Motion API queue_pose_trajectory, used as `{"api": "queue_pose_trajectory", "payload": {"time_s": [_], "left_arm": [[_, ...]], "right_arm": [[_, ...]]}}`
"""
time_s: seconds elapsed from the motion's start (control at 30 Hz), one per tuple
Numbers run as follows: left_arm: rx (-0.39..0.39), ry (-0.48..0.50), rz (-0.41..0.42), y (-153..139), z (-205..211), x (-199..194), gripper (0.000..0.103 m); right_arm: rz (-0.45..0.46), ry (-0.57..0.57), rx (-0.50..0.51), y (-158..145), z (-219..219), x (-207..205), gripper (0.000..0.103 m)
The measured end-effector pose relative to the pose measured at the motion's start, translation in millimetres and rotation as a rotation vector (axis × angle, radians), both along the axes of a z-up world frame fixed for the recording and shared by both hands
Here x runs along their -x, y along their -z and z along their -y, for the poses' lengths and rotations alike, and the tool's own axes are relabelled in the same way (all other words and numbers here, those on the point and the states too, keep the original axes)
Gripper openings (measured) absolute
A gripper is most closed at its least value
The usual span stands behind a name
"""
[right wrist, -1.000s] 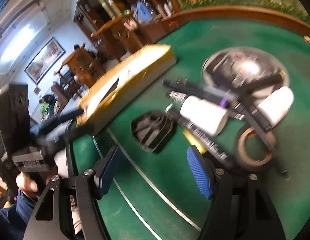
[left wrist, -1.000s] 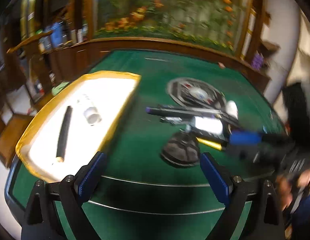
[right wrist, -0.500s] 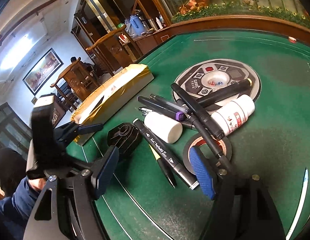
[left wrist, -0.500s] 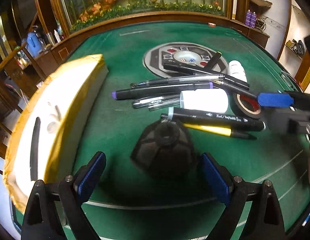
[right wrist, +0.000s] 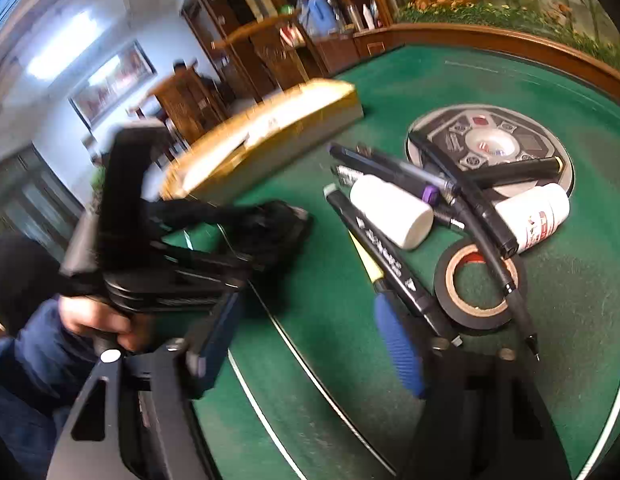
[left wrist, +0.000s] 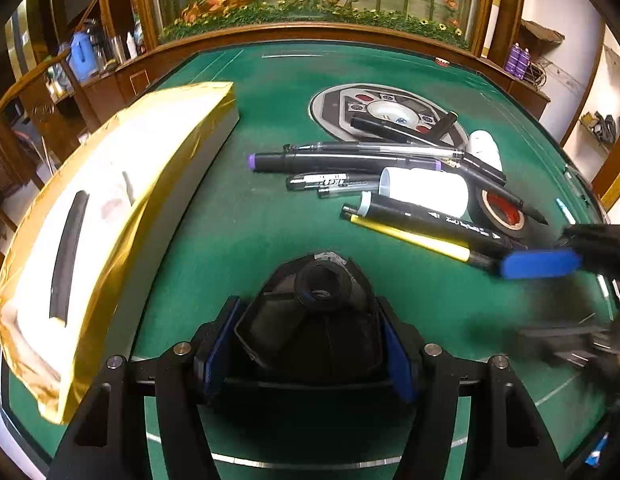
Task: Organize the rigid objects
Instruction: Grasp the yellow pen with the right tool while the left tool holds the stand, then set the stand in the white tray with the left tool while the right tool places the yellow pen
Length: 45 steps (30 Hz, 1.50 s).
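Closing left gripper (left wrist: 305, 344) jaws around black funnel-shaped piece (left wrist: 314, 320) at bottom centre; right gripper (right wrist: 310, 340) jaws closing on nothing; marker lettering unreadable

Black marker (left wrist: 434, 220): white lettering, too small to read. White bottle (right wrist: 534, 218): red-and-blue label, unreadable. No other print legible.
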<state>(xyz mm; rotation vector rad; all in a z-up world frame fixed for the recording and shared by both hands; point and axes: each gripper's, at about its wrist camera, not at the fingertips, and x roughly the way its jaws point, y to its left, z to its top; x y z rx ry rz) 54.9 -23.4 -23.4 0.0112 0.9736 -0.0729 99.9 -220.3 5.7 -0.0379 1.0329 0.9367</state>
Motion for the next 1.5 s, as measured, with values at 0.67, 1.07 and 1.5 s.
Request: {"api": "queue_pose_trajectory", "payload": {"time_s": [0.67,1.07,1.5], "left_arm": [[-0.01,0.007,0.0,3.1,1.5,-1.8,0.068],[-0.032,-0.017,0.047,-4.1,2.8,5.6,0.068],[-0.034,-0.042,0.098,-30.1,2.8,20.1,0.068]], "right_arm": [[0.054,0.026,0.182,12.1,-37.9,-31.6,0.032],[0.142,0.044,0.23,12.8,-47.8,-18.2,0.008],[0.121,0.088,0.082,-10.6,-36.3,-15.6,0.008]]}}
